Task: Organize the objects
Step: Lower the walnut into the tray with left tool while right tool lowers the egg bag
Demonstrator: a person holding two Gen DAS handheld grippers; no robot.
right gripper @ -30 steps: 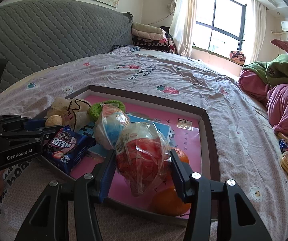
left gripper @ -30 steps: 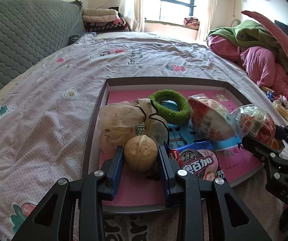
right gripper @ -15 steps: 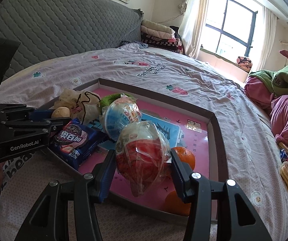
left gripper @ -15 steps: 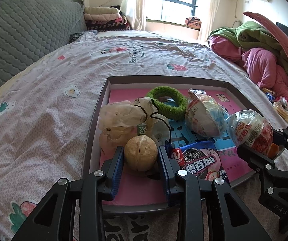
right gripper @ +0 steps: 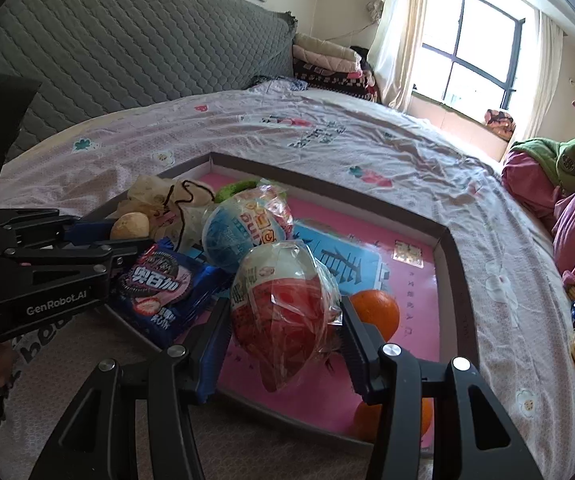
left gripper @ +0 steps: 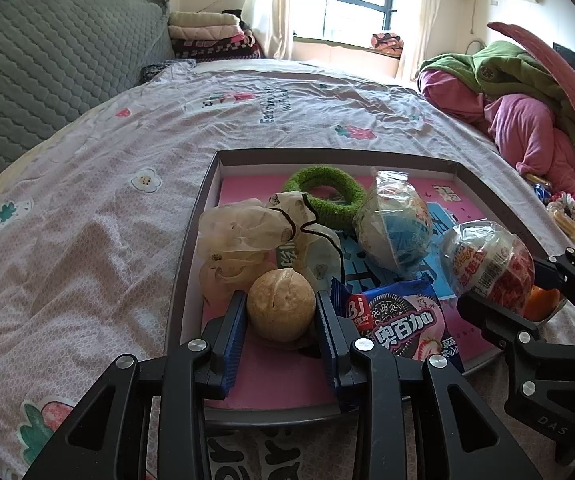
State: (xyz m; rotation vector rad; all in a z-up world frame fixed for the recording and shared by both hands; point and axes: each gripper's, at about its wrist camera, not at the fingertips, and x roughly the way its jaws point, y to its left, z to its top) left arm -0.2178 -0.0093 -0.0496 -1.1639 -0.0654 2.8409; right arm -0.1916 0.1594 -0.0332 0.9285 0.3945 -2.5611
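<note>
Floral bedsheet (left gripper: 99, 216) carries a shallow tray (left gripper: 191, 240). Left view: left gripper (left gripper: 281, 322) clamps a tan walnut (left gripper: 281, 306) over the tray's near corner, mesh bag (left gripper: 243, 232) behind, cookie packet (left gripper: 401, 320) beside. Right view: right gripper (right gripper: 283, 320) grips a red wrapped ball (right gripper: 283, 308) above the tray; orange (right gripper: 375, 312) just behind

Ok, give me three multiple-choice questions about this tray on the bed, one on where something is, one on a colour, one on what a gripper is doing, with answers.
1. Where does the fuzzy ring lie?
A. near the tray's far edge
B. on the bedsheet outside the tray
C. on the window sill

2. What colour is the fuzzy ring?
A. red
B. green
C. black

3. What is between the left gripper's pads?
A. nothing
B. the cookie packet
C. a round tan ball

Answers: 1 A, it sits inside the tray by the far wall. 2 B, its pile is plainly green. 3 C, the blue pads press both sides of the ball.
</note>
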